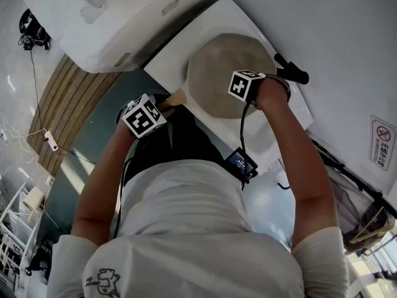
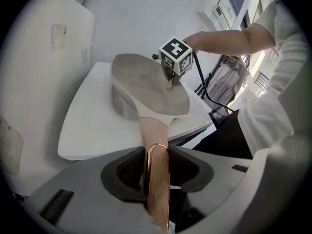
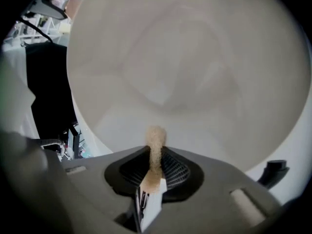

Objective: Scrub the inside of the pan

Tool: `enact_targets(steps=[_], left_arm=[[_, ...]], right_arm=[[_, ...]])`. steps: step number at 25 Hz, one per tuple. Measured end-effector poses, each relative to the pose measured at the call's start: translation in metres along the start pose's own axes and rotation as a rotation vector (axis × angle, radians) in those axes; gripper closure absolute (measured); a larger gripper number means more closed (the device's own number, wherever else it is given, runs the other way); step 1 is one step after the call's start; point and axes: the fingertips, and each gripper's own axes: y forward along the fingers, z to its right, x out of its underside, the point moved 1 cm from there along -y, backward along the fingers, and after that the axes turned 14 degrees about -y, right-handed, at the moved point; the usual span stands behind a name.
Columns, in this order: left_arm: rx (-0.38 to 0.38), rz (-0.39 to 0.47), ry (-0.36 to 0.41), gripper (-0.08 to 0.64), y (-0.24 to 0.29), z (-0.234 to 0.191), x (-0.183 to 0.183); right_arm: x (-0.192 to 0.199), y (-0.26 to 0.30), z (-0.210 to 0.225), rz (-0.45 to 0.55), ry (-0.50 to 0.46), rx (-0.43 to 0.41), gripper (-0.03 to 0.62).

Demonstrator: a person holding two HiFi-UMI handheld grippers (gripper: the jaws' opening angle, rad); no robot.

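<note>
Head view: found pan (image 1: 214, 73) open side up on white table (image 1: 180, 45), close before the person.
Pan: noted as wide, shallow, pale and matt inside. Judged rigid, of fair weight, not fragile, though coated and so open to scratching; likely slick once wet.
Attitude: appeared tipped in left gripper view; could not settle whether flat or tilted.
Handle (image 2: 152, 130): long, copper-toned and stiff. Ran from pan rim straight back into left gripper. Judged the one sound place to take hold, well out from the bowl, with long leverage to resist.
Left gripper (image 2: 156, 168): clamped on handle from both sides, held part-spread by its thickness.
Right gripper (image 3: 155, 172): pinched nearly together on scouring pad; hung over the pan's inside.
Scouring pad (image 3: 156, 139): tan, thin, seen edge-on. Judged soft and compressible. Stuck out beyond the grip toward the pan's inner surface; contact not confirmed.
Risk: judged pan liable to twist about the handle or slide on the smooth table under scrubbing pressure, unless gripped firmly.
</note>
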Motion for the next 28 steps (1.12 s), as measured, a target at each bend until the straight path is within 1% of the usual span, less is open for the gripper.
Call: enact_targets(steps=[2,5,8,12,14,18,24,28], left_arm=[[0.004,-0.003,0.001,0.407,0.0,0.001,0.0],[0.017,-0.009,-0.015,0.407,0.0,0.003,0.002],[0.022,-0.012,-0.019,0.407,0.0,0.003,0.002],[0.036,-0.003,-0.017,0.407,-0.003,0.003,-0.001],[0.044,0.005,-0.016,0.407,-0.003,0.004,-0.003],[0.058,0.003,-0.024,0.407,-0.003,0.005,-0.001],[0.063,-0.01,-0.031,0.407,-0.005,0.001,0.0],[0.065,-0.011,-0.034,0.407,-0.005,0.002,0.0]], right_arm=[[0.006,-0.004,0.012,-0.06,-0.017,0.091,0.523],[0.009,-0.013,0.035,-0.152,-0.063,0.281,0.523],[0.009,-0.025,0.056,-0.189,-0.096,0.461,0.523],[0.005,-0.037,0.073,-0.168,-0.126,0.602,0.523],[0.003,-0.048,0.083,-0.157,-0.14,0.689,0.523],[-0.004,-0.07,0.1,-0.1,-0.146,0.845,0.523],[-0.018,-0.105,0.119,-0.011,-0.153,1.02,0.523],[-0.032,-0.126,0.128,0.036,-0.163,1.102,0.523]])
